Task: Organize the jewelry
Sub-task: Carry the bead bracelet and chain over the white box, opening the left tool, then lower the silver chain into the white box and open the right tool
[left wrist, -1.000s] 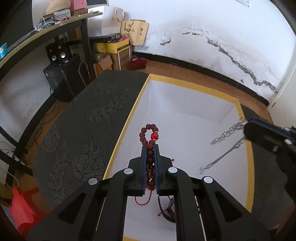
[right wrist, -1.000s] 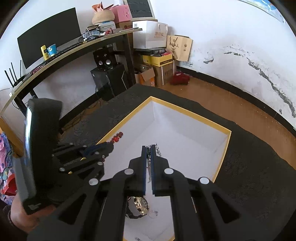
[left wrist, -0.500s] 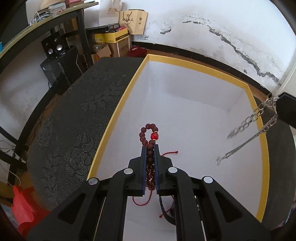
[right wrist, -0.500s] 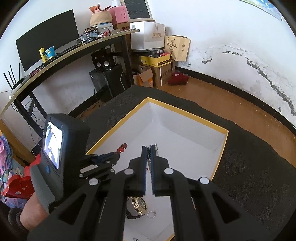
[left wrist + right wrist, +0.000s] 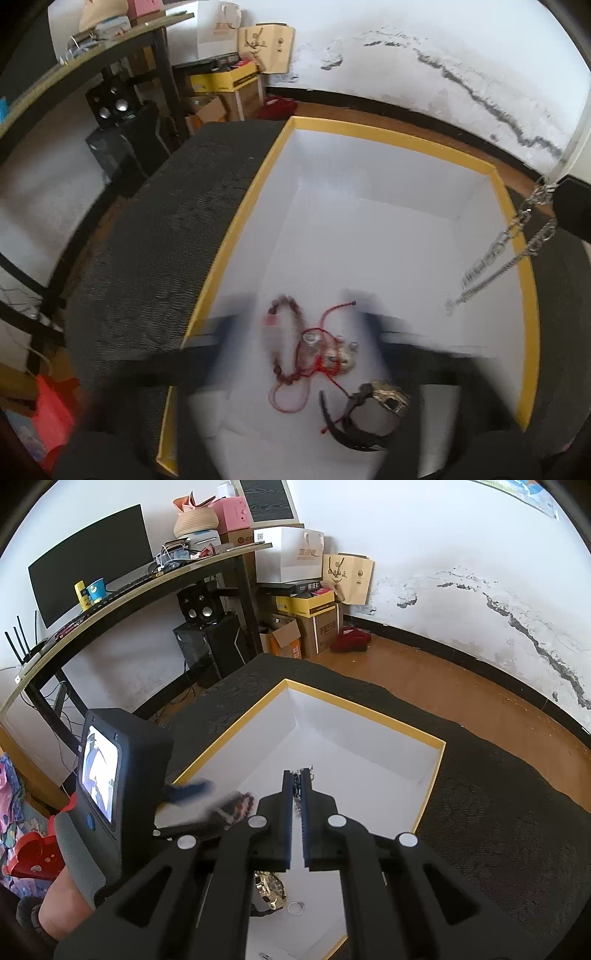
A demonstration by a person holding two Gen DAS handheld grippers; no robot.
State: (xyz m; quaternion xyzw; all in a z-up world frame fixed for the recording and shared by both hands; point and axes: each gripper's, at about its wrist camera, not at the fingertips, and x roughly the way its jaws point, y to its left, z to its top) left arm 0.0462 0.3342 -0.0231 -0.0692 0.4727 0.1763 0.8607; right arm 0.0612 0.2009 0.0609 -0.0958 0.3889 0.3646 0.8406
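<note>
**Beads loose in the box, chain pinched on the right**

The left gripper (image 5: 301,317) is opening: its fingers (image 5: 221,325) are blurred and spread wide, one out to each side of the view, with nothing pressed between them. In the gap between them the beads (image 5: 282,336) lie loose, touched by neither finger, strung on a red cord (image 5: 325,325) that loops past the bead string toward the right finger. Just right of the beads, tangled with the cord, sit a few small silvery pieces (image 5: 341,356), too blurred to name. Nearer the camera, below the right finger, lies a watch (image 5: 384,397) with a gold case and a dark strap. All of this rests on the white floor of the box (image 5: 406,147), whose yellow rim runs outside the left finger and across the far side. The box stands on a dark patterned cloth (image 5: 155,240).

Far right in the left view, a silver chain (image 5: 506,251) hangs from the dark tip of the right gripper (image 5: 296,781), dangling over the box's right rim.

In the right view that gripper's fingers (image 5: 286,812) are pressed together, with the chain caught between their tips. The left gripper shows to their left, over the box's near-left rim, a hand (image 5: 59,897) under it. Below the right fingers the watch and a small ring (image 5: 295,908) lie on the box floor.
</note>
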